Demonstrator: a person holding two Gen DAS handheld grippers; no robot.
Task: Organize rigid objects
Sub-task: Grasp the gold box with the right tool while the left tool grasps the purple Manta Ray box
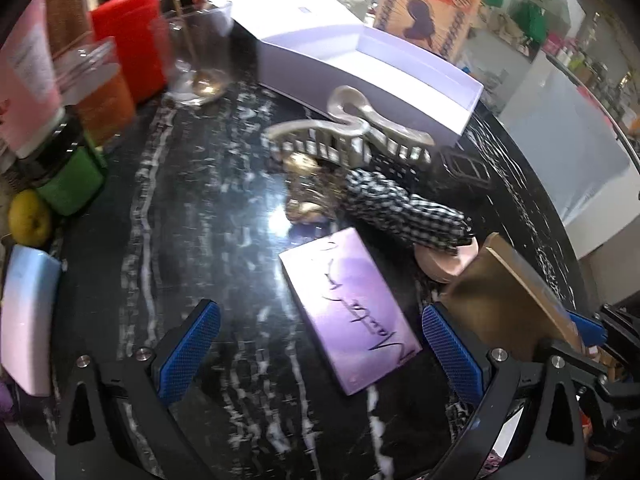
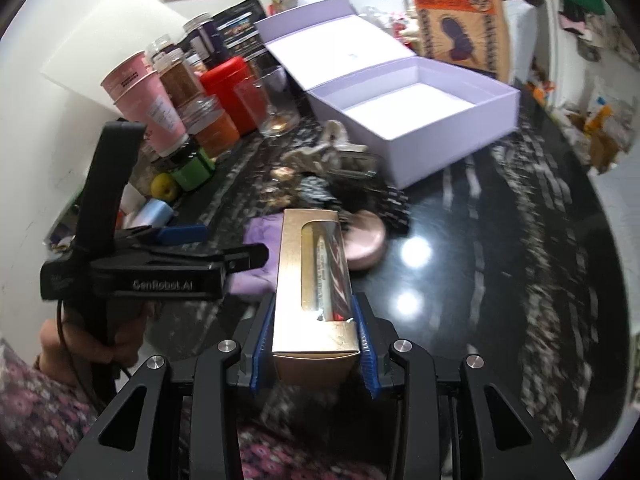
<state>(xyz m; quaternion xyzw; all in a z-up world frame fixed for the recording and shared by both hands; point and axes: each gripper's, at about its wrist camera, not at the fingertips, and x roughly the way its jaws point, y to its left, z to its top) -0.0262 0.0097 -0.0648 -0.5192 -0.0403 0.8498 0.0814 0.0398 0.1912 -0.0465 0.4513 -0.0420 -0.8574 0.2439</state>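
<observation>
My right gripper (image 2: pixel 314 354) is shut on a gold box with a clear window (image 2: pixel 314 280), held above the black marble counter; the box also shows in the left wrist view (image 1: pixel 508 300). My left gripper (image 1: pixel 320 344) is open and empty, low over a flat purple case (image 1: pixel 348 312). An open lavender box (image 2: pixel 416 120), empty, stands further back with its lid up. A beige hair claw (image 1: pixel 348 132), a checked scrunchie (image 1: pixel 400 204) and a pink round compact (image 2: pixel 364 246) lie between the case and the lavender box.
Jars, a red tin (image 2: pixel 236 88), pink cups (image 2: pixel 140 96), a glass (image 2: pixel 272 104) and a yellow fruit (image 1: pixel 30 218) crowd the left edge. A brown paper bag (image 2: pixel 460 16) stands behind the lavender box. The counter (image 2: pixel 500 260) extends to the right.
</observation>
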